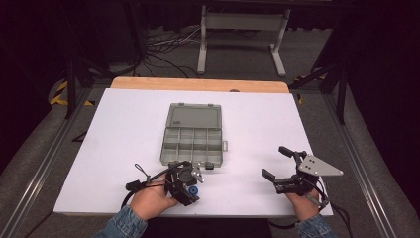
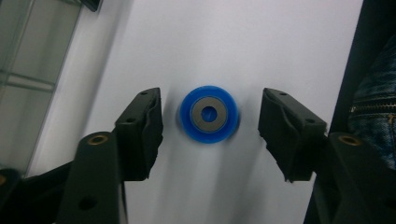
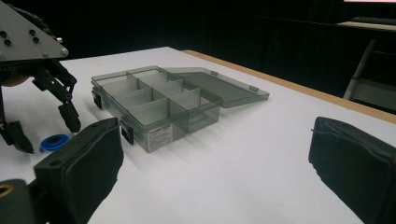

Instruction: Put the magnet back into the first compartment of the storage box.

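Note:
A small blue ring (image 2: 208, 113) with a grey centre lies flat on the white table near its front edge, also seen in the high view (image 1: 193, 190) and in the right gripper view (image 3: 53, 141). My left gripper (image 2: 210, 126) points down over it, jaws open on either side of the ring with gaps showing, pads not touching it. In the high view this gripper (image 1: 186, 184) sits just in front of the grey compartment box (image 1: 193, 141). The right gripper (image 1: 274, 161) rests open at the front right, nothing between its jaws (image 3: 215, 168).
The translucent grey box (image 3: 159, 105) stands with its lid folded back flat, its several compartments looking empty. The white table top (image 1: 257, 119) has a wooden strip at its far edge. Beyond it are cables and a metal stand on the floor.

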`<action>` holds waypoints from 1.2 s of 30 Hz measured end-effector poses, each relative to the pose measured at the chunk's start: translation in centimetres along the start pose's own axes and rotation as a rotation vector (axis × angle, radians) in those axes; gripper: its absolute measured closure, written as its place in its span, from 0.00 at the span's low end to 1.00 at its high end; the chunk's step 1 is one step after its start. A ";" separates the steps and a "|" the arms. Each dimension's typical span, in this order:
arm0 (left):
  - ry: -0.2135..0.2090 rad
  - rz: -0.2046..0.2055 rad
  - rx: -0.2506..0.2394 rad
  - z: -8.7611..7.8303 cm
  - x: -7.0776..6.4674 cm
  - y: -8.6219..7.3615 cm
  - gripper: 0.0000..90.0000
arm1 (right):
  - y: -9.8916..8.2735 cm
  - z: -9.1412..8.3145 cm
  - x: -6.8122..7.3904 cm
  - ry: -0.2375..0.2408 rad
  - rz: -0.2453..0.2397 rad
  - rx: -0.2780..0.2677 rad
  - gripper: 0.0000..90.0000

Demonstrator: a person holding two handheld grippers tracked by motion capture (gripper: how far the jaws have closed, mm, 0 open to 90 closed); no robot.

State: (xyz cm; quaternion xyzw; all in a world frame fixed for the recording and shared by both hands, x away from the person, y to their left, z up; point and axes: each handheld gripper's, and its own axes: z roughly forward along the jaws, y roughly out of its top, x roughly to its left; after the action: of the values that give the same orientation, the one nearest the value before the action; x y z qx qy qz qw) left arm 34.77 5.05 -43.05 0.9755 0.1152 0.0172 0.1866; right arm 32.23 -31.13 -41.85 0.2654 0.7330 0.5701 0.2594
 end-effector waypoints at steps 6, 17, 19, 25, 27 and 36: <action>0.003 0.005 0.006 0.1 -0.1 0.1 0.57 | 0.0 0.1 0.0 0.007 0.003 0.001 0.04; -0.007 0.010 0.008 -0.1 -0.2 0.3 0.69 | 0.0 0.0 -0.1 0.017 0.014 0.000 0.04; -0.009 0.005 -0.004 -0.3 -0.4 0.4 0.69 | 0.0 0.0 -0.1 0.016 0.014 -0.001 0.04; -0.014 0.031 -0.016 -0.7 -0.7 0.9 0.69 | 0.0 0.0 0.0 0.014 0.010 0.004 0.04; -0.013 0.036 -0.017 -1.0 -0.7 1.0 0.69 | 0.0 0.0 -0.1 0.012 0.009 0.006 0.04; 0.001 0.027 -0.053 -2.9 -0.3 1.2 0.69 | -0.1 0.1 -0.1 0.013 0.015 0.006 0.04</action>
State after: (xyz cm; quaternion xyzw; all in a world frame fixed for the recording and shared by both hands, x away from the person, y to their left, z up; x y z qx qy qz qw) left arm 34.55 4.90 -39.94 0.9717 0.1017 0.0234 0.2119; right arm 32.33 -31.13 -41.91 0.2681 0.7344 0.5715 0.2494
